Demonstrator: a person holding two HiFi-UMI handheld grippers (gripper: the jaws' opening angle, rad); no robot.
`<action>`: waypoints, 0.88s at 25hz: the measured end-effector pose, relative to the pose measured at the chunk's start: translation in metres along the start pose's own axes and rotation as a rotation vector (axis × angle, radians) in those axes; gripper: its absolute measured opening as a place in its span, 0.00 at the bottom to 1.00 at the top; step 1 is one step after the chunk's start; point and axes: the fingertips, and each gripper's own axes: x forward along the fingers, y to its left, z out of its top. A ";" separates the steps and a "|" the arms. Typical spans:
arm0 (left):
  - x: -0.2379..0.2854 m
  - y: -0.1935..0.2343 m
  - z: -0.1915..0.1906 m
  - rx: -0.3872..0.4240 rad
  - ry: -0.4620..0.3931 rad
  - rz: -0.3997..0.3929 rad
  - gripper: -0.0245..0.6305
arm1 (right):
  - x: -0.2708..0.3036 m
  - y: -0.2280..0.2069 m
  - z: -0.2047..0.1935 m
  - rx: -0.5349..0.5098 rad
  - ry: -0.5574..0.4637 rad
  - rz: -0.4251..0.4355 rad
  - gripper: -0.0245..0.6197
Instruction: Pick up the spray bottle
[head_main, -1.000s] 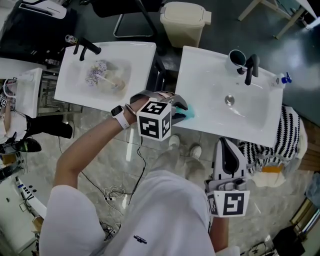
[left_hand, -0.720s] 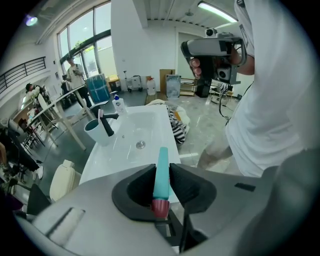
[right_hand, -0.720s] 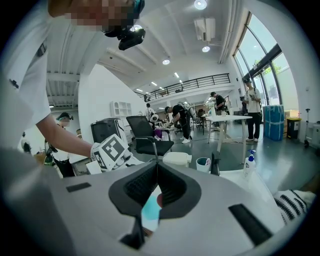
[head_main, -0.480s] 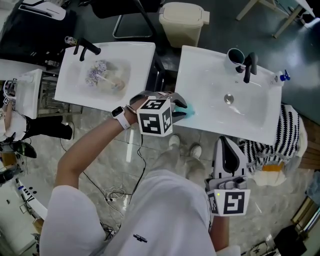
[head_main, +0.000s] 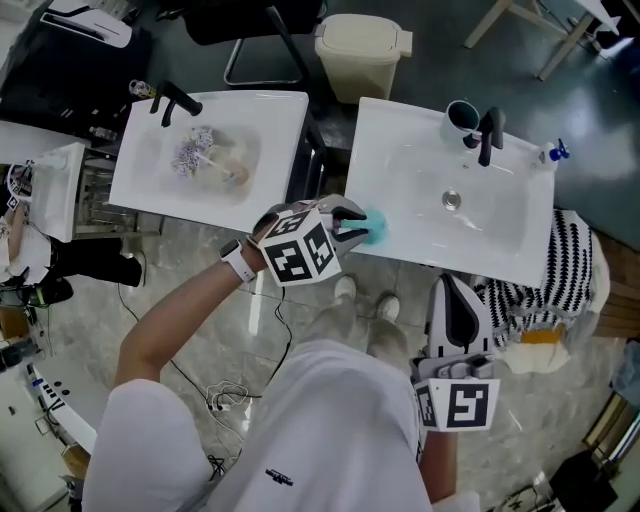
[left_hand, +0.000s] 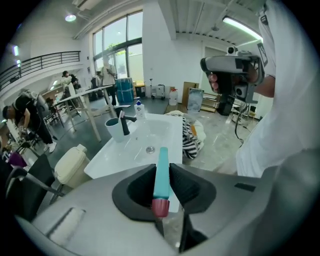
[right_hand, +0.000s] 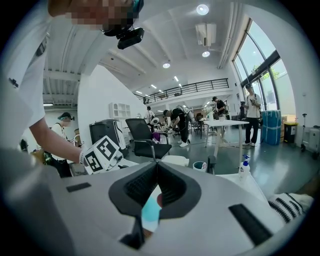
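The spray bottle (head_main: 553, 153), white with a blue head, stands on the far right corner of the right white sink (head_main: 400, 150). It also shows as the small spray bottle (right_hand: 244, 167) in the right gripper view and as the distant spray bottle (left_hand: 138, 108) in the left gripper view. My left gripper (head_main: 362, 228) is at the sink's near left edge, shut on a teal tube (left_hand: 161, 172) with a pink cap. My right gripper (head_main: 450, 285) hovers below the sink's front edge, its jaws (right_hand: 157, 165) closed tip to tip, far from the bottle.
A cup (head_main: 462, 117) and a black faucet (head_main: 488, 135) stand at the back of the right sink. A second sink (head_main: 280, 130) at the left holds purple and white items. A beige bin (head_main: 362, 45) sits behind; a striped cloth (head_main: 565, 275) hangs at the right.
My left gripper has rolled, so its marker cube now sits tilted, and it has kept the teal tube at the sink's edge. The right gripper has stayed put.
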 end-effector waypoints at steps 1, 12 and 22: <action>-0.003 -0.002 0.002 -0.024 -0.014 0.015 0.16 | -0.002 0.000 0.000 0.000 -0.002 -0.003 0.05; -0.052 -0.034 0.031 -0.229 -0.203 0.184 0.16 | -0.016 0.006 0.019 -0.014 -0.054 -0.027 0.05; -0.109 -0.066 0.063 -0.364 -0.379 0.314 0.16 | -0.037 0.015 0.033 -0.026 -0.101 -0.059 0.05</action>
